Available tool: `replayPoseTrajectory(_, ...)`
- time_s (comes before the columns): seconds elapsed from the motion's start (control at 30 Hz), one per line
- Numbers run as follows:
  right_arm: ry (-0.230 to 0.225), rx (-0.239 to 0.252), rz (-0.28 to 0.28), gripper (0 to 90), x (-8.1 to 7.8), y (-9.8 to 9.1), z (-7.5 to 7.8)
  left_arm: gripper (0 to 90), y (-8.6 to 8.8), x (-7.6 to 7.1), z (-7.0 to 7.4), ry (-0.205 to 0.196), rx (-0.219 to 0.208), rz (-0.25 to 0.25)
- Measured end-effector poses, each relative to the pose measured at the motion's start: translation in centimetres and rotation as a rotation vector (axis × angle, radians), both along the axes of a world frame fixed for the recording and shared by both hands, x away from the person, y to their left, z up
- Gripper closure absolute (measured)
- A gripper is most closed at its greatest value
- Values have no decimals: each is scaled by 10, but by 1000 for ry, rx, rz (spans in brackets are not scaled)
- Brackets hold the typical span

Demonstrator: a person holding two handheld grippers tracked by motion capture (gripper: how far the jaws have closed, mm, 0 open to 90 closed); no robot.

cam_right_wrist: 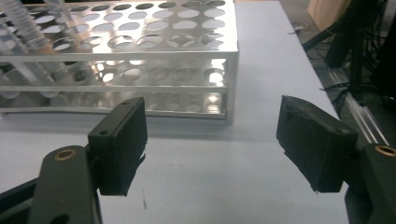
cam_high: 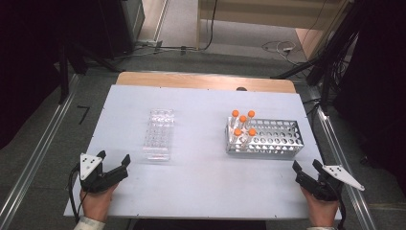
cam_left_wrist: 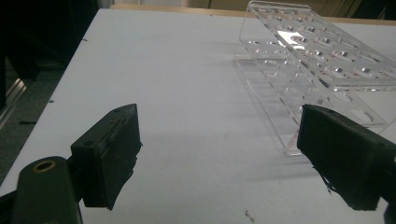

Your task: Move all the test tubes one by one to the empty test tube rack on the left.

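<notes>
at the near left corner of the pale blue-white rectangular table top we hold our left black two-jaw gripper, its grey three-cornered plate on top and its jaws spread apart with nothing between them; in the left gripper view only bare table shows in the gap. just beyond and a little to the right of it stands the clear acrylic tube rack with rows of round holes, lying lengthwise away from us, and its holes look unfilled; in the left gripper view the same rack rises close ahead of the right-hand jaw, near but not touching it. further right, well apart from the clear rack, sits the shiny metal perforated tube rack, set crosswise on the table. five clear tubes with orange caps stand upright in its left end, clustered together, while the rest of its holes look open. in the right gripper view the metal rack fills the upper left, with the lower parts of the tubes visible through its left side. at the near right corner we hold our right black two-jaw gripper, also spread wide and holding nothing, near the metal rack's right end but clear of it; in the right gripper view bare table lies between its jaws.
</notes>
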State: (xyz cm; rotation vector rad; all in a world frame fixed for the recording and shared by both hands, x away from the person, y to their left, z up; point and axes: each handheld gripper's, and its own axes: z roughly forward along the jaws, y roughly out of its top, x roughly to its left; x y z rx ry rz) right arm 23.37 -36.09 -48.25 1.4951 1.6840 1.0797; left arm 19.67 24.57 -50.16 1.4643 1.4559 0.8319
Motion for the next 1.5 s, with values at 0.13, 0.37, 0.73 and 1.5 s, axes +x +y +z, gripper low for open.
replayPoseTrajectory(0.13,7,17,11,215,0,3,0,136,0,0,0,1,4,-6)
replayPoseTrajectory(0.37,14,15,30,212,2,10,2,136,1,-1,0,-1,1,0)
replayPoseTrajectory(0.73,9,-11,65,222,8,23,4,136,0,0,0,-1,1,-4)
replayPoseTrajectory(1.5,-10,-9,128,242,10,47,10,137,0,-1,0,2,5,-9)
